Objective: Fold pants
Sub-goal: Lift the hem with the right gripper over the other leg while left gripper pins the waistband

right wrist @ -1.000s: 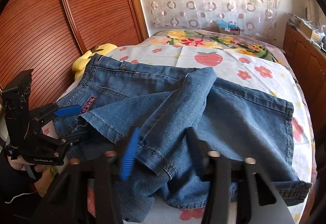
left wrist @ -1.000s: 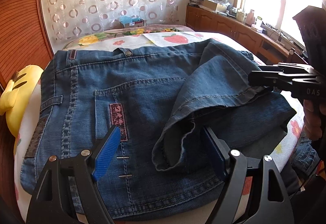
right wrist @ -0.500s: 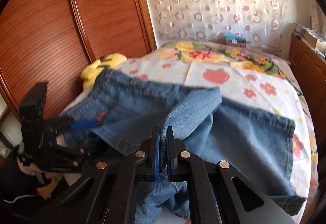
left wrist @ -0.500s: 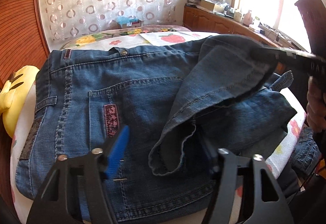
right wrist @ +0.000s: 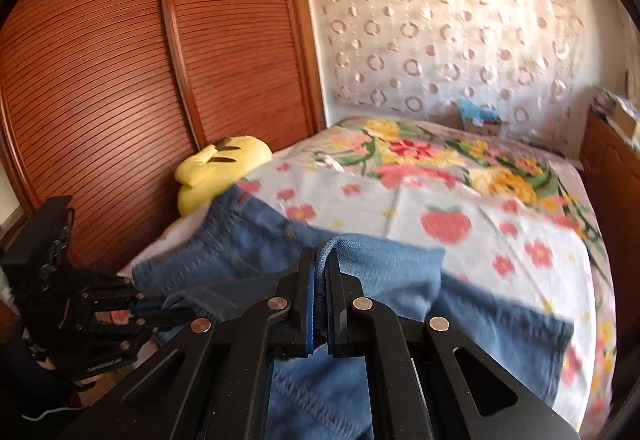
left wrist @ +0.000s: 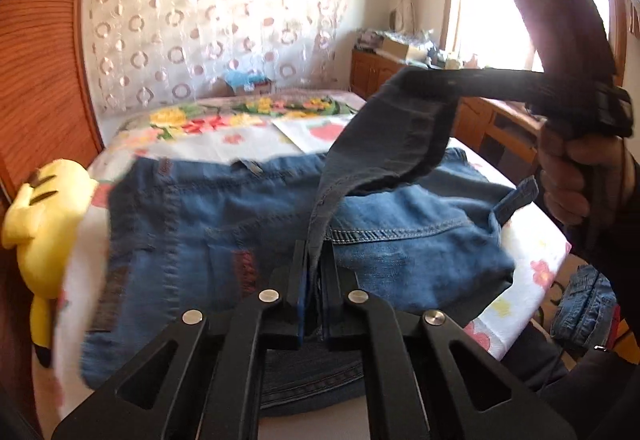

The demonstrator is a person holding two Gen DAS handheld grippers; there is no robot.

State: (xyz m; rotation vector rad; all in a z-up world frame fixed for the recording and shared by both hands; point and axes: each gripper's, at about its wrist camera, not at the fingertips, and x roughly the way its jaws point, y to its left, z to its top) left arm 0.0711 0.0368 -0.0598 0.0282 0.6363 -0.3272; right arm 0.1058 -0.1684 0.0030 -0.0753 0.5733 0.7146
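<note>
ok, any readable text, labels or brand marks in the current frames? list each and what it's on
None legible.
Left gripper body: a small pale marking, too blurred to read.
Jeans patch: reddish, motion-blurred, no letters readable.
Right gripper: a green light, no text.

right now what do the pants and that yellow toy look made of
The pants look like blue denim: matte woven cloth with pale contrast stitching along the seams and a faded wash. The yellow plush toy looks like soft stuffed fabric, rounded, matte and without shine.
</note>
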